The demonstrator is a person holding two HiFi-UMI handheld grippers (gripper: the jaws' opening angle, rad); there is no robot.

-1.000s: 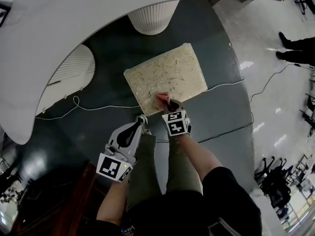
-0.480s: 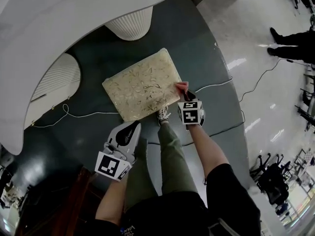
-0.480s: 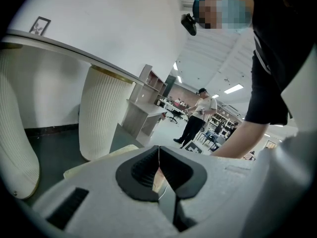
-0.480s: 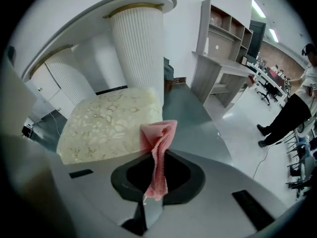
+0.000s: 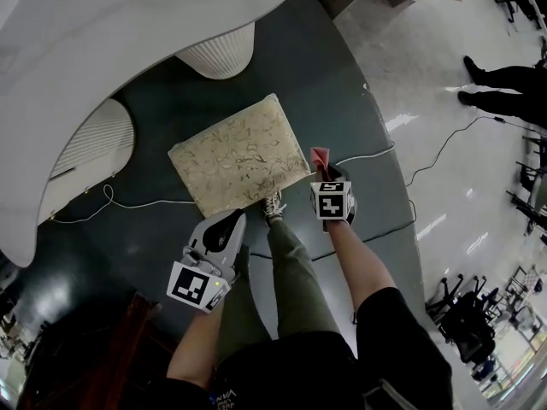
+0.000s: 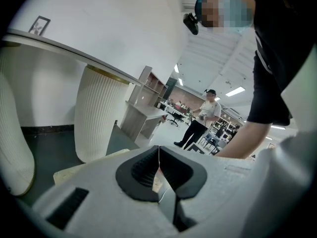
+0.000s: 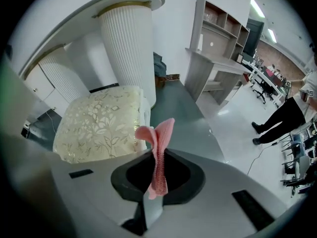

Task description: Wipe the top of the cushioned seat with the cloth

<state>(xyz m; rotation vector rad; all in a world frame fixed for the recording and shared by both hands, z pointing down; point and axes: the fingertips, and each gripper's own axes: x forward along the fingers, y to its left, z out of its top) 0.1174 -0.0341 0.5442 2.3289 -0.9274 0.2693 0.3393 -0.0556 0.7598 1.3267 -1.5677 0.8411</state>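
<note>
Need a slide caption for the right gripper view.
View along the right tool, shut on a pink cloth; floral cushioned seat ahead to the left, ribbed white column behind it.

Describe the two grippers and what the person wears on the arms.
The left gripper and right gripper are pale grey moulded shells with black ribbed pads lining the jaws. Each carries a cube with black-and-white square markers. The person's sleeves are black and short.
</note>
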